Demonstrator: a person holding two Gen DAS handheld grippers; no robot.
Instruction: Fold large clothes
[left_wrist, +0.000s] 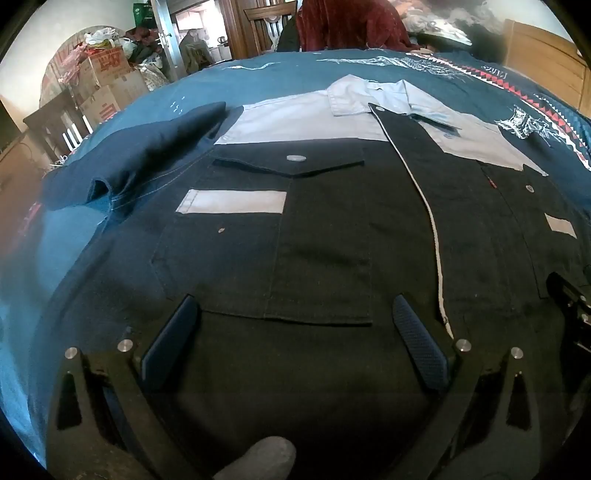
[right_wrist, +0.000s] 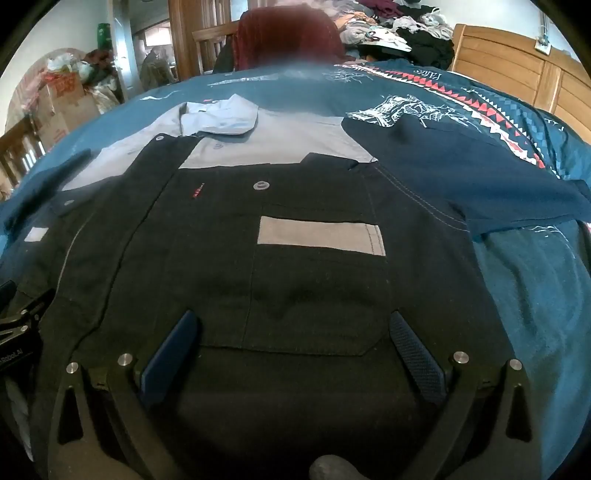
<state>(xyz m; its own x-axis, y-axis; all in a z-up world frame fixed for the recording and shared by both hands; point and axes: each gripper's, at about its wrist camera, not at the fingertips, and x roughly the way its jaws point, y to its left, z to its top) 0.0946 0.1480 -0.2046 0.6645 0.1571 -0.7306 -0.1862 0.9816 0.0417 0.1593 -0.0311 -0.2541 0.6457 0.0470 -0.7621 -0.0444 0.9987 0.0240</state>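
Cluttered bedroom: cardboard boxes (left_wrist: 107, 85), wooden headboard (right_wrist: 517, 70), teal patterned bedspread (left_wrist: 280, 77) as work surface. Work jacket (left_wrist: 325, 229) lies flat, front up, collar (left_wrist: 369, 94) toward the far side, centred on the bed. Dark body, grey yoke, grey stripe across each chest pocket (right_wrist: 317, 288), snap buttons, pale piping along the placket. Navy sleeves spread out to both sides; left one rumpled. Left gripper (left_wrist: 295, 317) and right gripper (right_wrist: 295, 332) both spread wide, holding nothing, low over the lower front panels. Risk: a pinch may catch only the top layer, so the front flap lifts alone and the fold skews; loose sleeves could bunch underneath
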